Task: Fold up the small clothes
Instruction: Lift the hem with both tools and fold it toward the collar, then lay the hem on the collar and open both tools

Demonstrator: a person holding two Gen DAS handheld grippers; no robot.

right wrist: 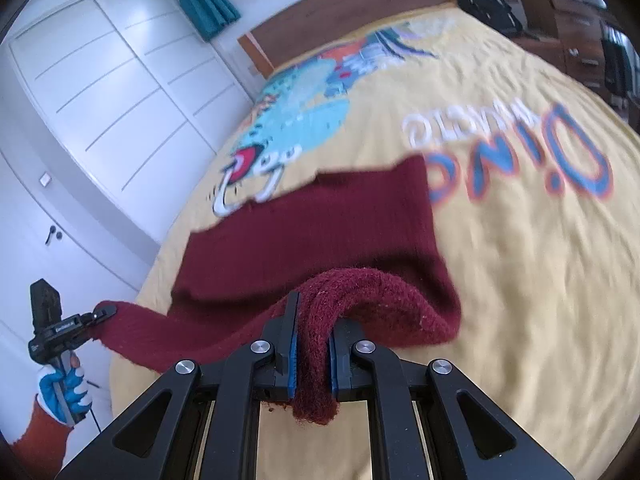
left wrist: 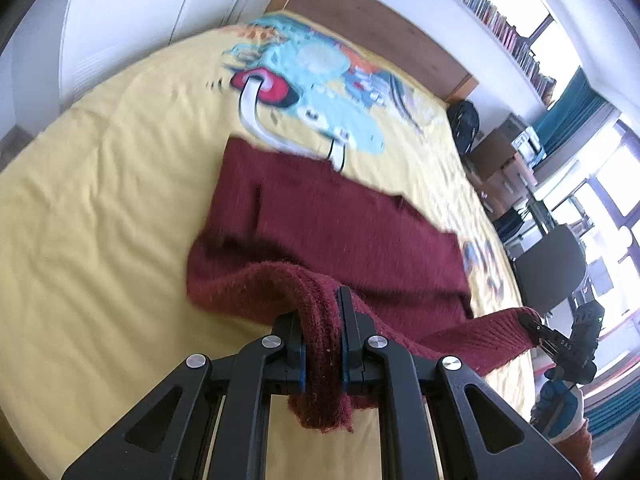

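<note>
Left wrist: left gripper is clamped on a bunched corner of the maroon knit, near edge raised, the rest lying flat on the yellow bed beyond the gripper. Risk: thick roll between the pads could creep out under tension.

Right wrist: right gripper is closed on the knit's other near corner. Far half lies on the bed, over the dino print. Risk: uneven lift skews the fold; the slack edge sags and creases.
</note>
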